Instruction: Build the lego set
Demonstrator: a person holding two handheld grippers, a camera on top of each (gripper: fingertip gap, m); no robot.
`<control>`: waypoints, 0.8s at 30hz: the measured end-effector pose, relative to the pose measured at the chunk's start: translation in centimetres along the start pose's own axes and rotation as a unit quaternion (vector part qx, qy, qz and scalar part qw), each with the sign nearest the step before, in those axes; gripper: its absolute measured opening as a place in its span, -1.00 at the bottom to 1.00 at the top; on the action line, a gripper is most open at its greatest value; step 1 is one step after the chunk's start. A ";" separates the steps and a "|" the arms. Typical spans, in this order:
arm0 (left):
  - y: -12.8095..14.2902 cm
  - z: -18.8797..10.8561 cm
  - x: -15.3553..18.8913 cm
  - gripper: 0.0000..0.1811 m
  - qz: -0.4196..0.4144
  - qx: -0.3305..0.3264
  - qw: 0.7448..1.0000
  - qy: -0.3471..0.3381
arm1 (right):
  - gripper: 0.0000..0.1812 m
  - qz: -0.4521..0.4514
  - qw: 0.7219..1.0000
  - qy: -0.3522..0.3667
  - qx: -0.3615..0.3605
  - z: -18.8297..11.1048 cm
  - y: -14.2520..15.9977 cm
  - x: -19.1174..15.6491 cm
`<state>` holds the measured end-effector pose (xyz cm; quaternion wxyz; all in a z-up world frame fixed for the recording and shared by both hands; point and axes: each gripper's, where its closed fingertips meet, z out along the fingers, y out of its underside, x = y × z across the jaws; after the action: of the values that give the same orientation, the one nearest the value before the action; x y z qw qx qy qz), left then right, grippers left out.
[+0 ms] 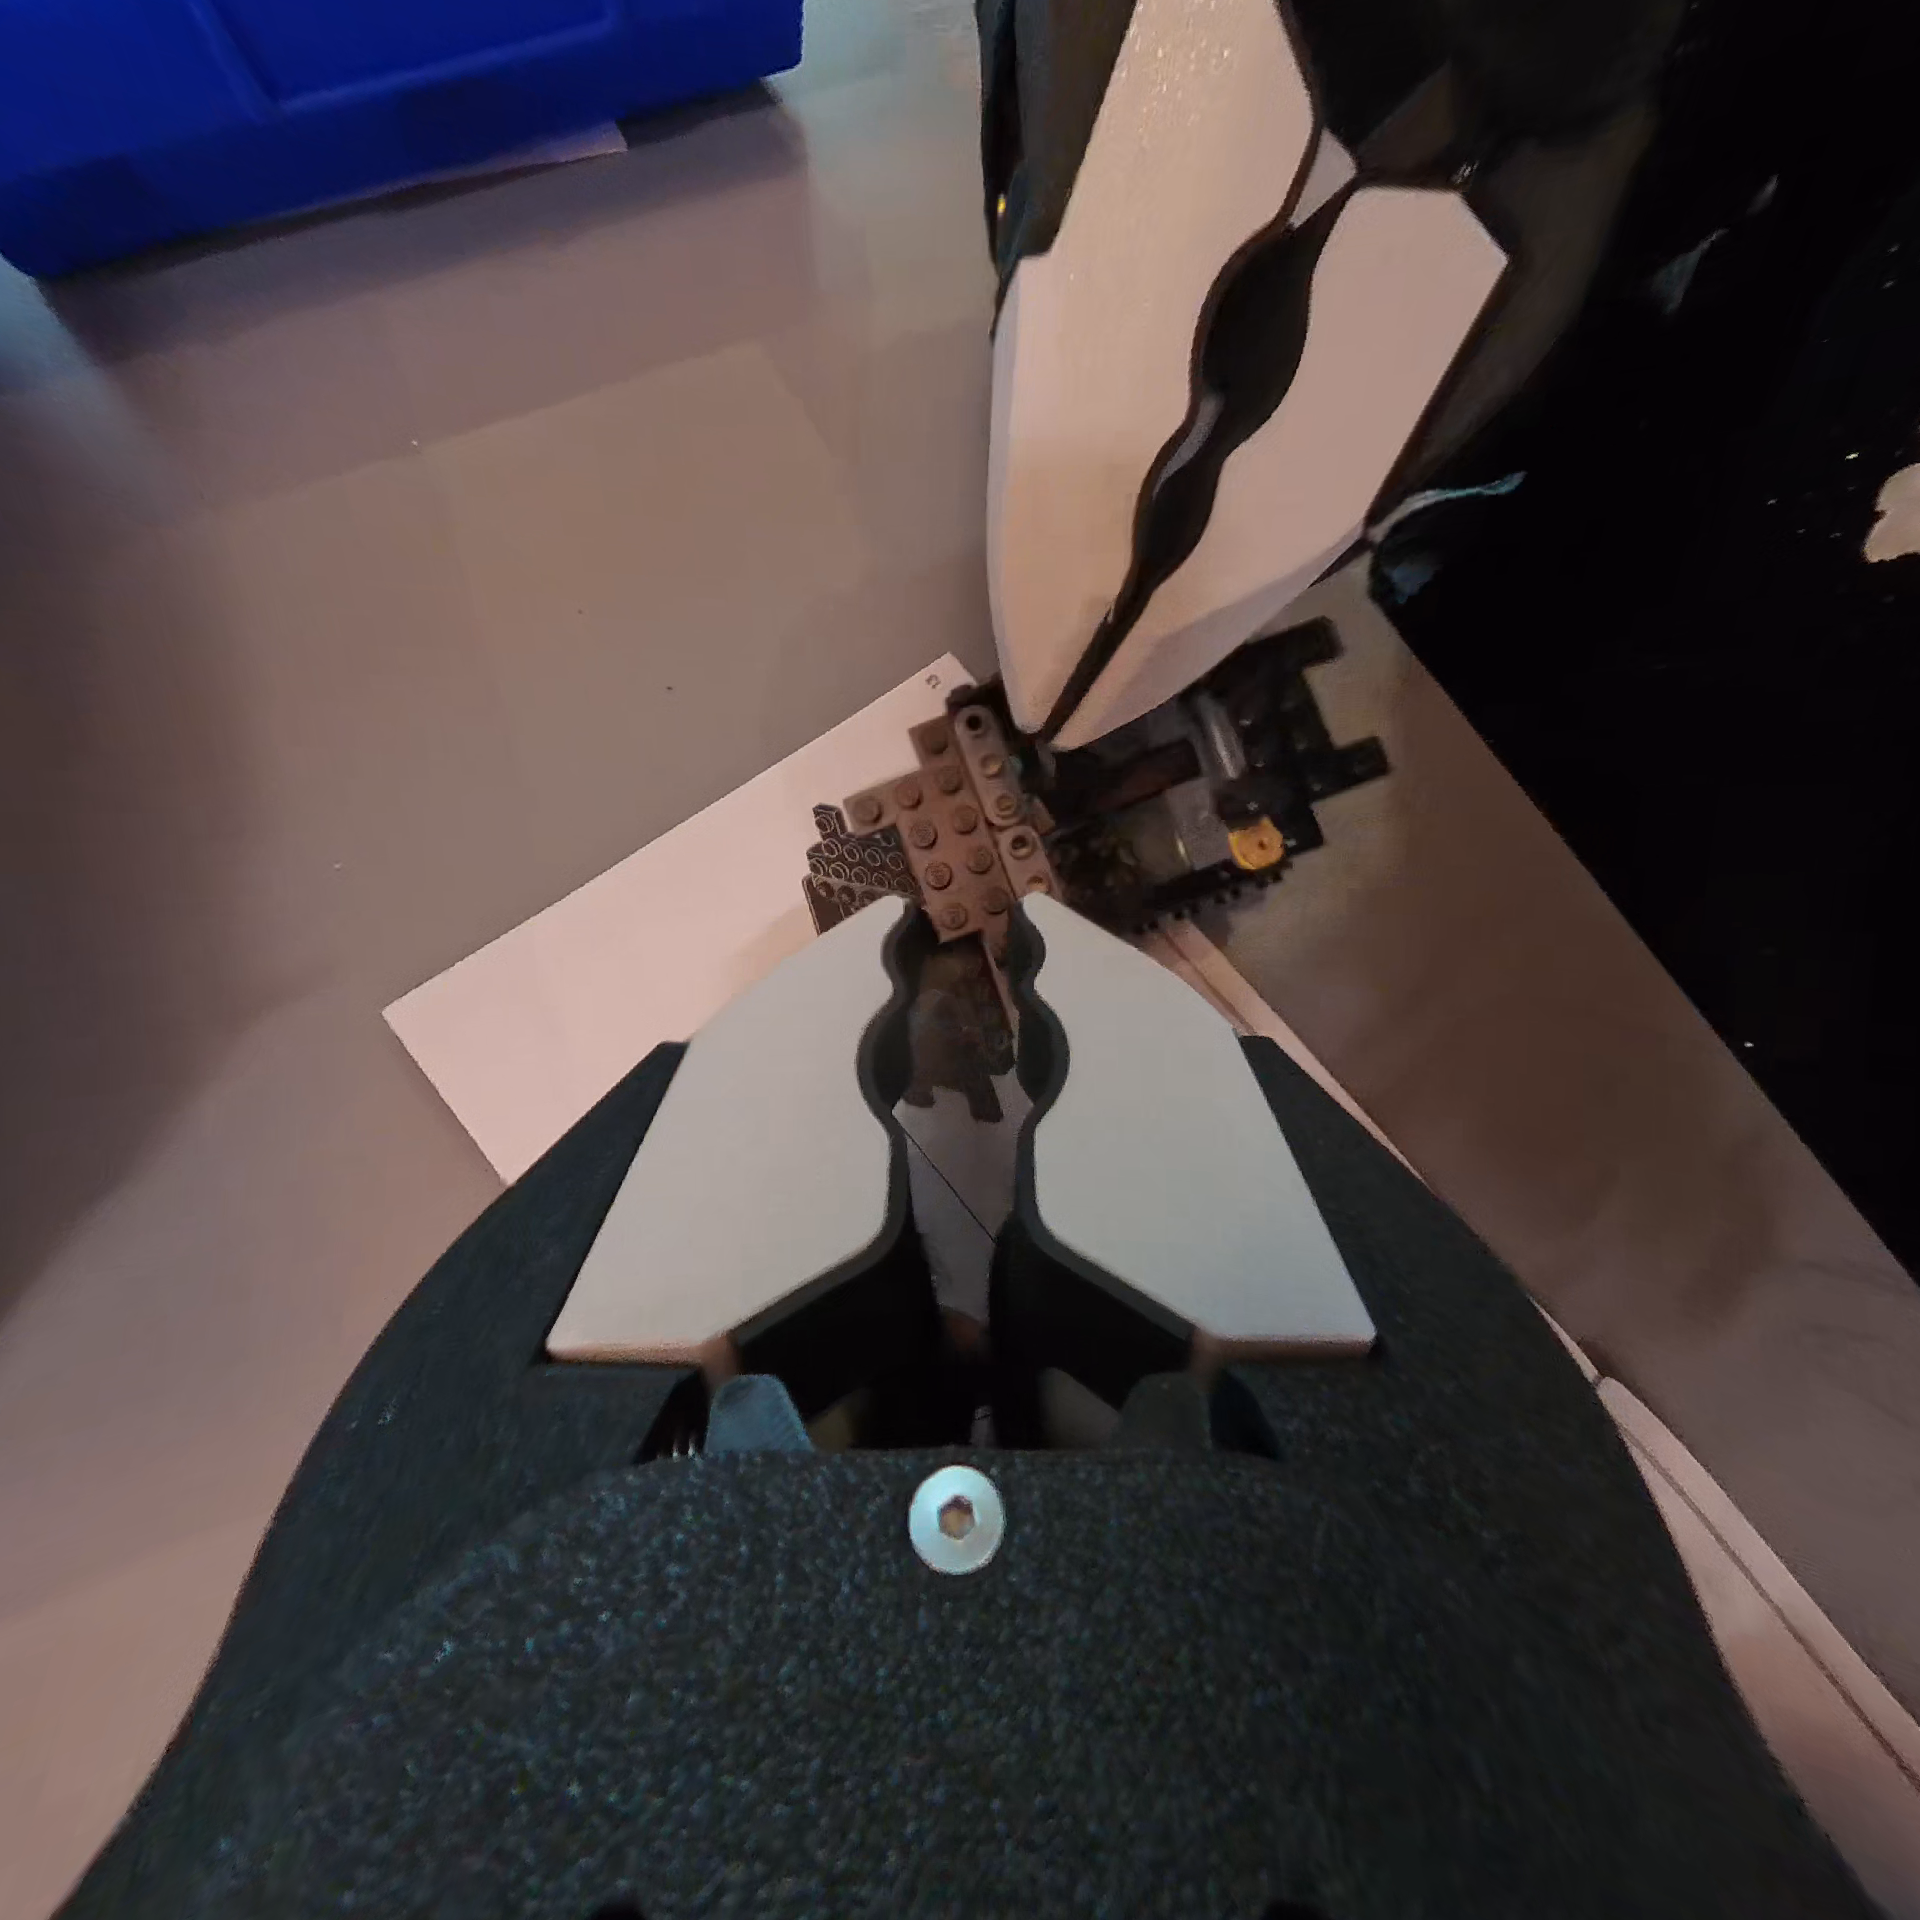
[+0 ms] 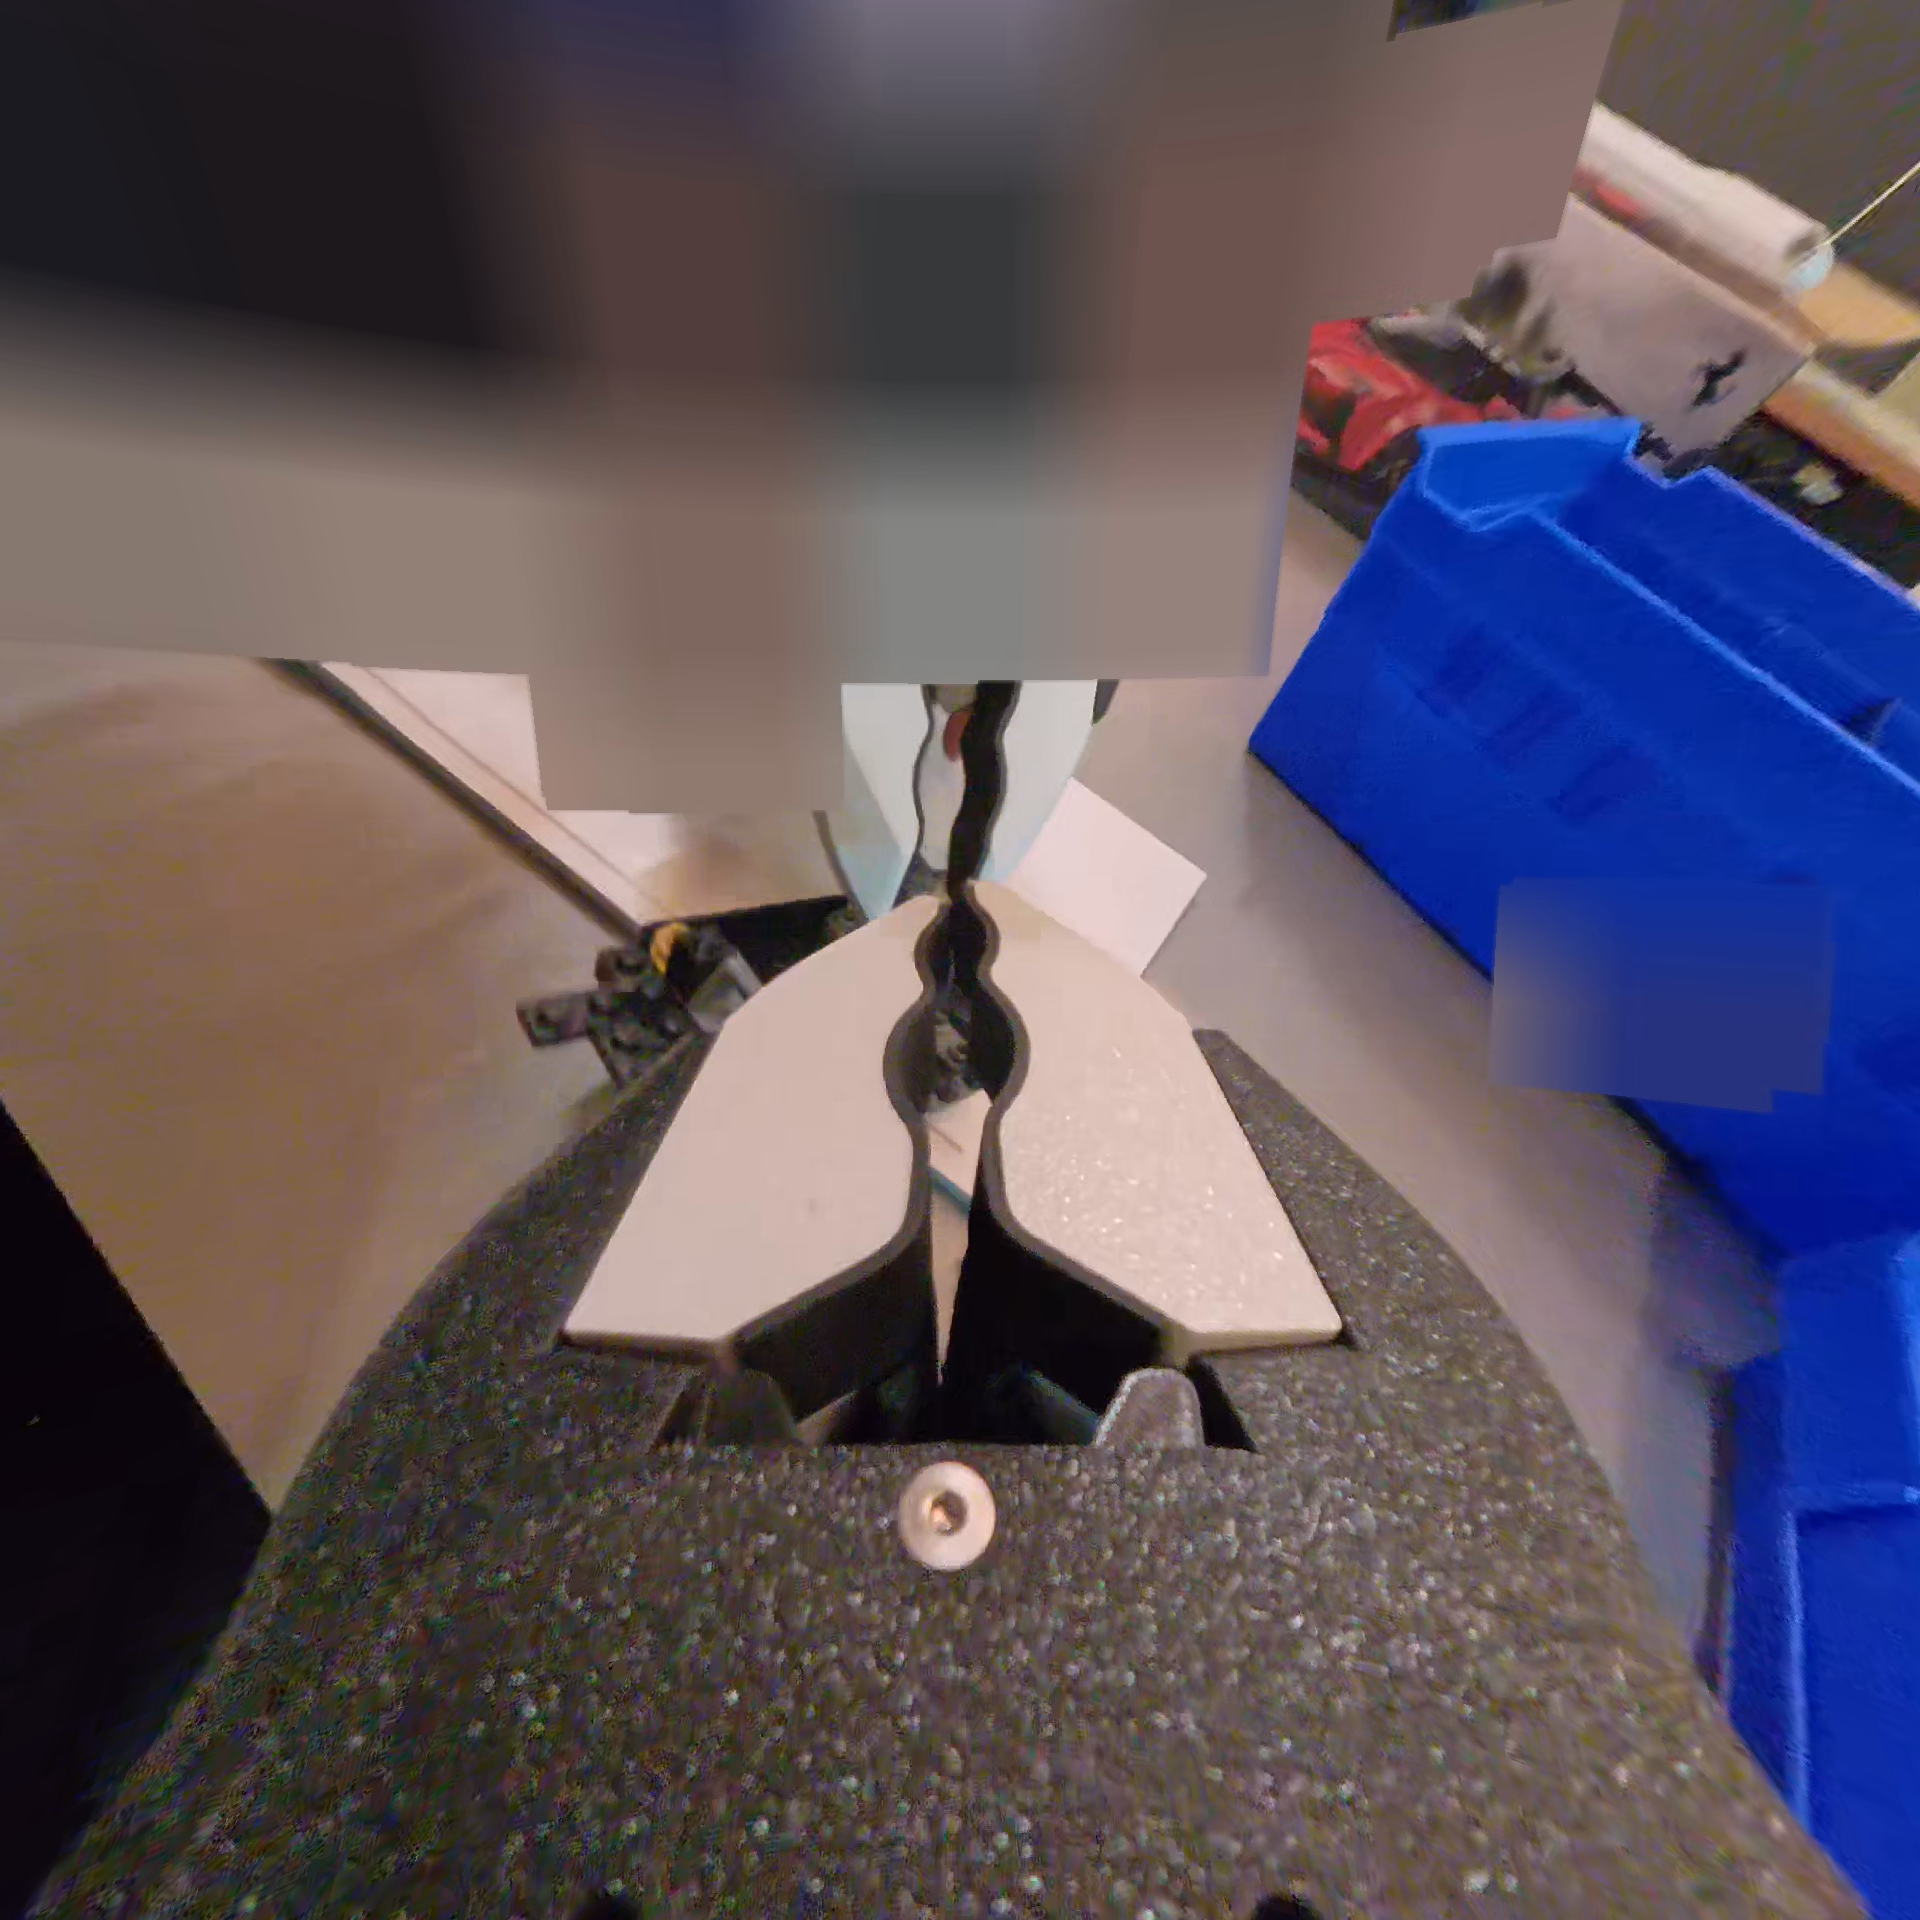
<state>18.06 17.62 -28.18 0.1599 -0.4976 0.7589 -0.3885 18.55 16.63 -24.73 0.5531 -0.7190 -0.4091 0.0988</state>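
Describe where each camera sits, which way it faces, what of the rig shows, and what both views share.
Left wrist view: rides the left tool, looking down its fingers at the lego model on the white paper; the right tool enters from above.
Right wrist view: rides the right tool, facing the opposite way, left tool beyond.
Shared: both tools, model, paper, blue bin.

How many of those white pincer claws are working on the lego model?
2. The left gripper clamps the model's near, studded end. The right gripper comes from above, tips shut at its far side. None seems hidden.
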 end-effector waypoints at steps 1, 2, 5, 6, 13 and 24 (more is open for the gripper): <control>-0.1 -0.1 0.0 -0.82 0.005 0.002 1.000 -0.010 | -1.00 0.001 1.000 -0.007 -0.009 0.1 0.2 -0.1; -0.4 -0.3 0.1 -0.82 0.013 0.009 1.000 -0.019 | -1.00 0.002 1.000 -0.014 -0.020 0.3 0.5 -0.2; -0.7 -0.2 0.0 -0.78 0.035 0.008 0.998 -0.054 | -1.00 0.013 0.999 -0.037 -0.034 0.5 0.9 -0.5; -0.4 0.3 0.1 -0.78 0.042 -0.004 0.998 -0.056 | -1.00 0.020 0.998 -0.042 -0.034 0.5 0.9 -0.5; -0.6 0.8 0.9 -0.80 0.040 0.005 0.997 -0.059 | -1.00 0.094 0.992 -0.080 -0.013 0.1 0.4 0.1; -1.4 -0.7 0.8 -0.84 0.025 0.044 0.996 -0.068 | -1.00 -0.118 0.987 -0.088 0.057 -1.3 -0.3 -1.9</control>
<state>18.16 16.96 -26.53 0.2427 -0.4958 0.7409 -0.3826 17.95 14.33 -24.58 0.5624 -0.6217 -0.5320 0.1189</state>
